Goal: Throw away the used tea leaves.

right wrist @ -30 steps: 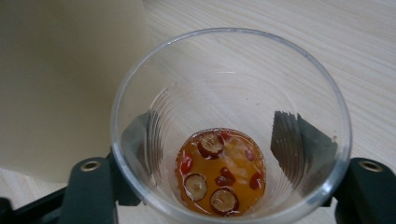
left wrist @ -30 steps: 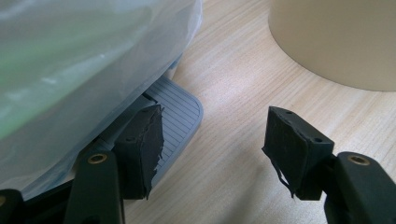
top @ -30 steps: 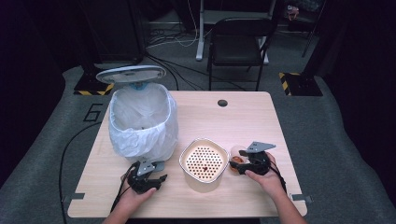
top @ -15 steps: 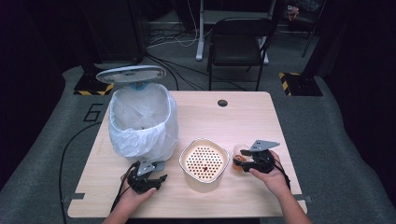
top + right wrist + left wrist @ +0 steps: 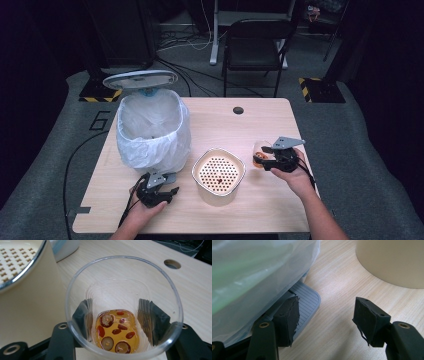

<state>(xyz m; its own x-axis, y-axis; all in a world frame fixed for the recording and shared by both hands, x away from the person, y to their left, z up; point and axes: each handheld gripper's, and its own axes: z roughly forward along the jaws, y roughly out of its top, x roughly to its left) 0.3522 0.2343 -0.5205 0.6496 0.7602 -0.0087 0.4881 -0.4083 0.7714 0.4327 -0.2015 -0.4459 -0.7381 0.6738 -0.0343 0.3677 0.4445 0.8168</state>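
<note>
right tongs (image 5: 113, 320) clamp the clear cup (image 5: 122, 305), apparently lifted off the table (image 5: 280, 200).

Black claws (image 5: 263, 156), grey three-cornered top plates, brass-coloured screws, frayed pads (image 5: 293, 312), black cables.

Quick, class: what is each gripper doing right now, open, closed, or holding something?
Left gripper: open, empty, jaws beside the bin's grey pedal.
Right gripper: closed on a clear plastic cup of amber liquid with red fruit pieces.

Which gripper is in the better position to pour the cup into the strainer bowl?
Right. The right gripper is shut on the clear plastic cup of amber liquid and red fruit, beside the cream perforated strainer bowl. The left gripper is open by the bin pedal.
</note>
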